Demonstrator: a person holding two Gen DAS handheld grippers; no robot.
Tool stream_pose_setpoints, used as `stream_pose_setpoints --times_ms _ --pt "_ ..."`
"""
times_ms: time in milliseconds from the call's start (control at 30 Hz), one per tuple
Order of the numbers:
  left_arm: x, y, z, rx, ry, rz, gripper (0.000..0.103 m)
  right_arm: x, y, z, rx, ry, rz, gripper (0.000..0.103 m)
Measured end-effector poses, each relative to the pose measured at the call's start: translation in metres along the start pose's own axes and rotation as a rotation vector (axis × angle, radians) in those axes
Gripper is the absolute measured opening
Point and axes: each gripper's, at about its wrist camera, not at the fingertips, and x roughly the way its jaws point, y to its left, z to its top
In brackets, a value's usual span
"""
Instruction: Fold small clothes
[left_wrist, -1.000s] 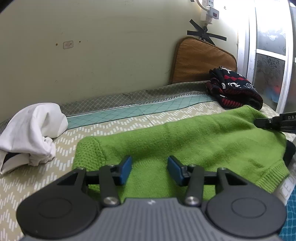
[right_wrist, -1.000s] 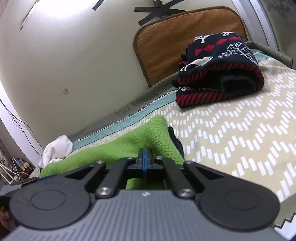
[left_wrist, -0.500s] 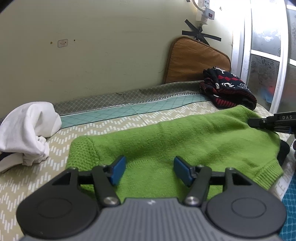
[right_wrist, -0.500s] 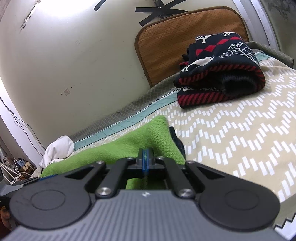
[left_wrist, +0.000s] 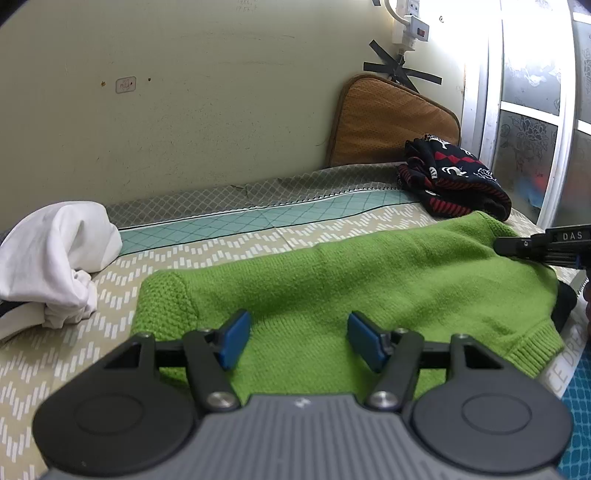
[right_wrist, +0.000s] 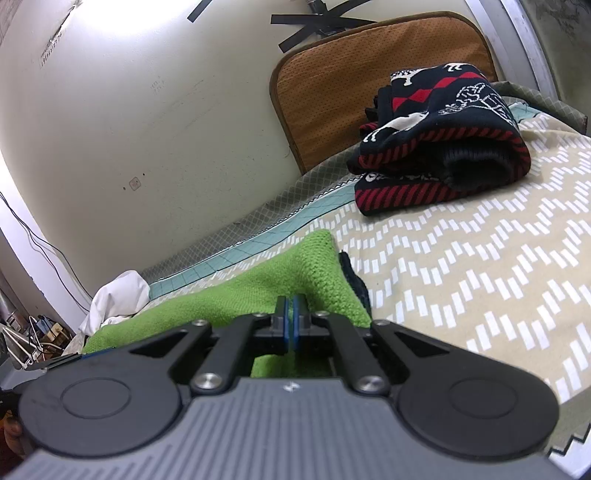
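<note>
A green knitted sweater (left_wrist: 351, 280) lies spread flat across the patterned bedcover (left_wrist: 221, 251). My left gripper (left_wrist: 301, 341) hovers over its near edge. Its blue pads (left_wrist: 236, 338) stand well apart with only the flat knit under them and nothing pinched. My right gripper (right_wrist: 290, 317) is shut, pads together, its tip at the sweater's (right_wrist: 221, 302) right end. No cloth shows between those pads. In the left wrist view the right gripper (left_wrist: 498, 246) reaches in from the right onto the sweater's far right corner. A dark garment (right_wrist: 354, 280) peeks out from under that end.
A crumpled white garment (left_wrist: 55, 254) sits at the left of the bed. A folded dark patterned sweater (left_wrist: 450, 181) lies at the back right in front of a brown cushion (left_wrist: 388, 118) leaning on the wall. A window frame (left_wrist: 491, 129) bounds the right side.
The left gripper's pads have spread wider apart over the green sweater. The right gripper has stayed shut in the same place.
</note>
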Motion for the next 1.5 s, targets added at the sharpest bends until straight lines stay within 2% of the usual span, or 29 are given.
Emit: stream_pose_setpoints --times_ms 1500 --pt "-0.0002 -0.0012 -0.0005 0.014 0.001 0.001 0.063 -0.0002 0.0004 -0.0003 0.002 -0.002 0.001 0.007"
